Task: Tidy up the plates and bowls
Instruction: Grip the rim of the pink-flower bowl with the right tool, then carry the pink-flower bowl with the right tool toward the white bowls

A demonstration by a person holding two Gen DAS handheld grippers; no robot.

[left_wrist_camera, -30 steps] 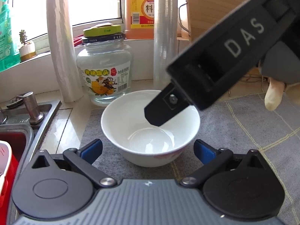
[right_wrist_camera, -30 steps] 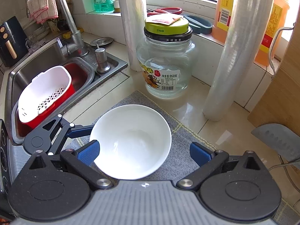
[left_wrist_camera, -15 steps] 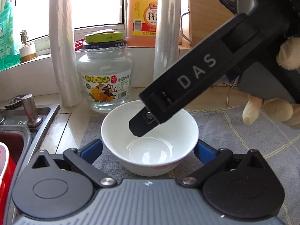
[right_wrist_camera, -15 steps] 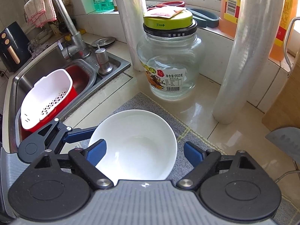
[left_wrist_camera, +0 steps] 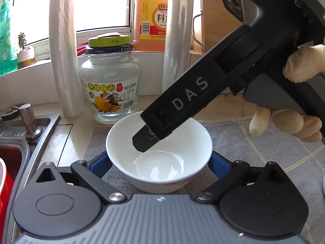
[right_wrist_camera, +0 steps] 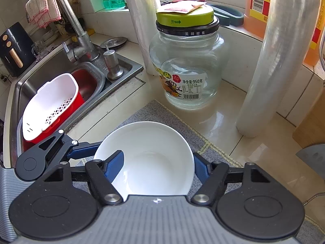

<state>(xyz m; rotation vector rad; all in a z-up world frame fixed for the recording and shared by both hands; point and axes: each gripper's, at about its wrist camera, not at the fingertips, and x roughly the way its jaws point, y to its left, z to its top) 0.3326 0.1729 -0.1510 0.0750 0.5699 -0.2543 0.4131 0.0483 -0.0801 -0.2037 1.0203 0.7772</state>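
Jaws of the right tool are closing on the white bowl: one blue pad sits inside the bowl against its wall, the other outside the opposite rim, seemingly touching. The left tool straddles the same bowl from the other side, its jaws closing too, blue pads just beside the outer wall; contact cannot be told. A gloved hand holds the right tool's handle. The bowl stands on a grey mat on the table. Beyond the tools stands a glass jar with a green lid, flanked by two plastic-wrap rolls. Left of the right tool lies the sink with a red-and-white strainer basket.
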